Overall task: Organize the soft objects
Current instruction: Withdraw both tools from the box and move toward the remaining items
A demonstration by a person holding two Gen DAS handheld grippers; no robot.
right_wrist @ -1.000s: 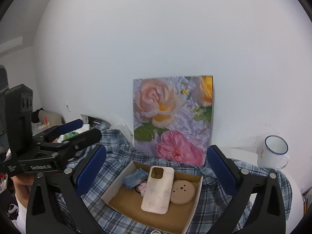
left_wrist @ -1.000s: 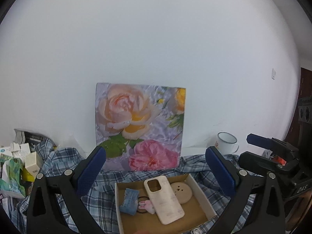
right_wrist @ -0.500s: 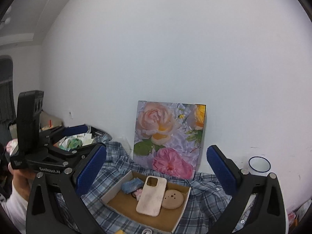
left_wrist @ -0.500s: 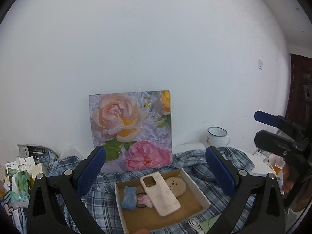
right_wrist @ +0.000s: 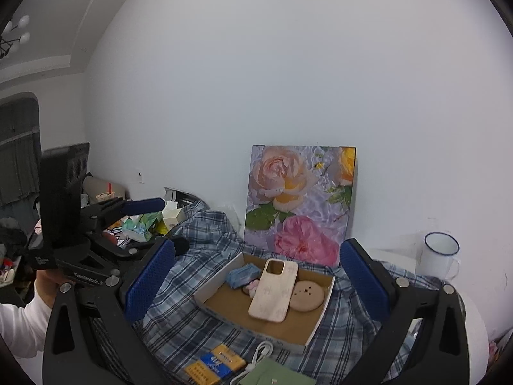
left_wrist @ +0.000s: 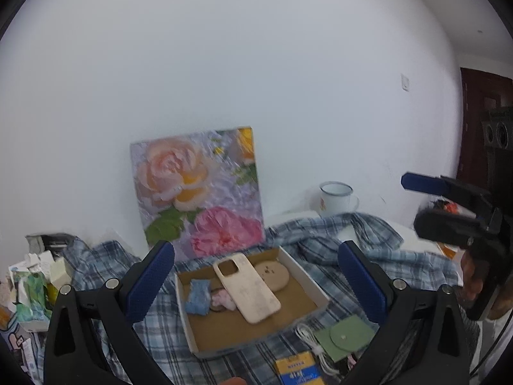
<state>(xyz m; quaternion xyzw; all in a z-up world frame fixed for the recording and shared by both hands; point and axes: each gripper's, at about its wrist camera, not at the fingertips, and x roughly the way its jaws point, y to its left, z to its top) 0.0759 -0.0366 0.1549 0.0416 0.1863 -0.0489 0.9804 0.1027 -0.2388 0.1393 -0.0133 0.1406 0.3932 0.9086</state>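
A shallow cardboard box [left_wrist: 312, 282] [right_wrist: 315, 324] sits on a blue plaid cloth [left_wrist: 368, 234] [right_wrist: 198, 237]. In it lie a cream phone case [left_wrist: 247, 288] [right_wrist: 274, 290], a tan round pad [left_wrist: 272, 274] [right_wrist: 306, 295], a blue fabric piece [left_wrist: 197, 296] [right_wrist: 242, 276] and a small pink item [left_wrist: 224, 298] [right_wrist: 253, 285]. My left gripper [left_wrist: 255, 285] is open and empty, held above and in front of the box. My right gripper [right_wrist: 255, 284] is open and empty too, held likewise. Each shows at the edge of the other's view.
A flower painting [left_wrist: 197, 192] [right_wrist: 301, 202] leans on the white wall behind the box. A white enamel mug [left_wrist: 336, 197] [right_wrist: 439, 260] stands at the right. A green pouch [left_wrist: 344, 337], white cable [right_wrist: 256, 357] and blue-yellow packet [right_wrist: 211, 364] lie in front. Clutter [left_wrist: 32, 285] sits left.
Both grippers have pulled back and risen from the box. The pouch, cable and packet in front of the box have come into view. Both stay open.
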